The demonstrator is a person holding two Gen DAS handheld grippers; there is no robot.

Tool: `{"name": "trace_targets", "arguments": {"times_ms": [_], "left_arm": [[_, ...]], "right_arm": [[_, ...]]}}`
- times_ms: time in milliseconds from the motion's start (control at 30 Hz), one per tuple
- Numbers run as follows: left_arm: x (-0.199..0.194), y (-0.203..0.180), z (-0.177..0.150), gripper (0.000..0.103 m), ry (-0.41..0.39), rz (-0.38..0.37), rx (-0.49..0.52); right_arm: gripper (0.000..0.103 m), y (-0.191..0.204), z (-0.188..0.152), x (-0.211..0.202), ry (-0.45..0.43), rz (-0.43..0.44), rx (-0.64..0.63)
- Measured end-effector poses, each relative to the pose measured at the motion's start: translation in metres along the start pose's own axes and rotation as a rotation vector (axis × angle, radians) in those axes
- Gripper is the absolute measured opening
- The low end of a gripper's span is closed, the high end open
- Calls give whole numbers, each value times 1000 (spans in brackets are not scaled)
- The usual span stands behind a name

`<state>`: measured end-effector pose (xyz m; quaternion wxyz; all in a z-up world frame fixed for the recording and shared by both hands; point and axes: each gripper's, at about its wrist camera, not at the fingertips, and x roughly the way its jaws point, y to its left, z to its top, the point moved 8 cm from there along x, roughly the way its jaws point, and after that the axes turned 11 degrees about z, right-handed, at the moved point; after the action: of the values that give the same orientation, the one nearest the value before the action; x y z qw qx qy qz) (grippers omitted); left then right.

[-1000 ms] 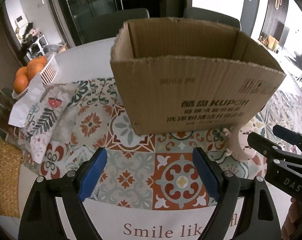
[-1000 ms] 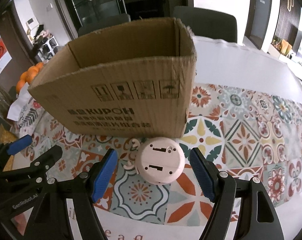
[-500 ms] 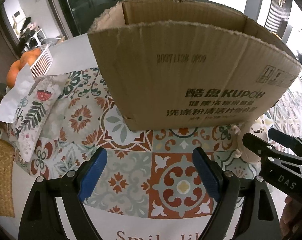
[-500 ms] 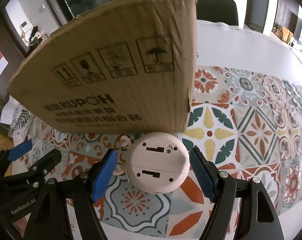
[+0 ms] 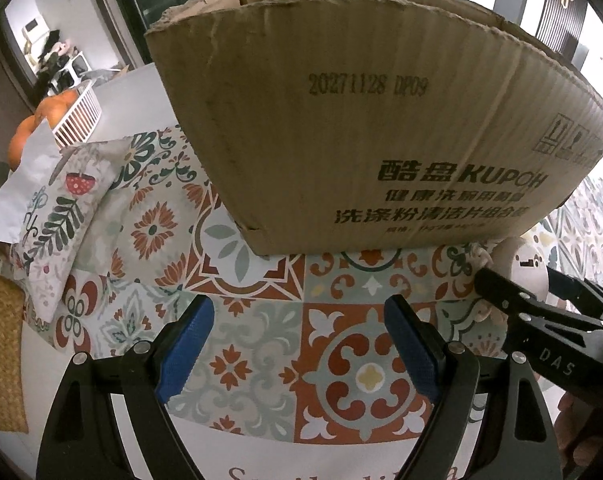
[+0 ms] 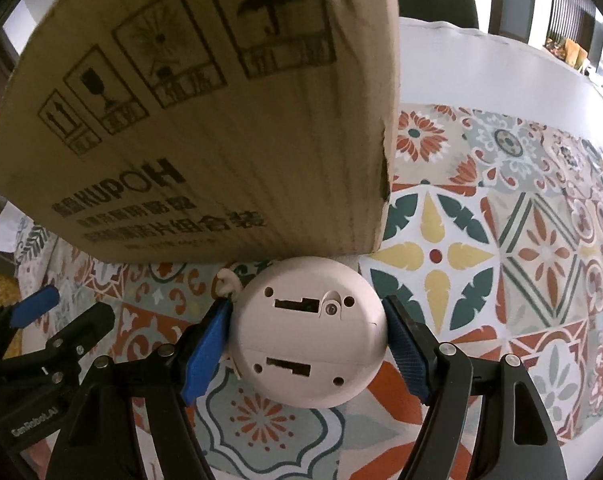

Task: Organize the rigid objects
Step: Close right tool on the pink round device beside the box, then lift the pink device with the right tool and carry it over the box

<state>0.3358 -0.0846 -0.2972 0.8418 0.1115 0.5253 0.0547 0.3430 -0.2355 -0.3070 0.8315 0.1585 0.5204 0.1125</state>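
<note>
Pink round plastic gadget (image 6: 307,330), lower centre by cardboard box (image 6: 205,120), looks light, rigid, smooth, likely slippery; right gripper (image 6: 307,344) unclenched, straddling its widest flanks; left gripper (image 5: 301,348) spread, empty.

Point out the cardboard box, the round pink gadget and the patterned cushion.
cardboard box (image 5: 341,128), left wrist view, on its printed front wall.
round pink gadget (image 6: 307,328), right wrist view, on its flat underside.
patterned cushion (image 5: 61,216), left wrist view, on its leaf print.
</note>
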Motion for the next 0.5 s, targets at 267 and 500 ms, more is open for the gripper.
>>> {"name": "trace_targets", "arguments": {"times_ms": [267,500], "left_arm": [[-3,0,-3,87,-8,5,7],[-20,3,-1,87,-44,8,7]], "right_arm": [[75,2,-2,0,-9,-14,2],[75,5,-6,-20,-39,-22,2]]}}
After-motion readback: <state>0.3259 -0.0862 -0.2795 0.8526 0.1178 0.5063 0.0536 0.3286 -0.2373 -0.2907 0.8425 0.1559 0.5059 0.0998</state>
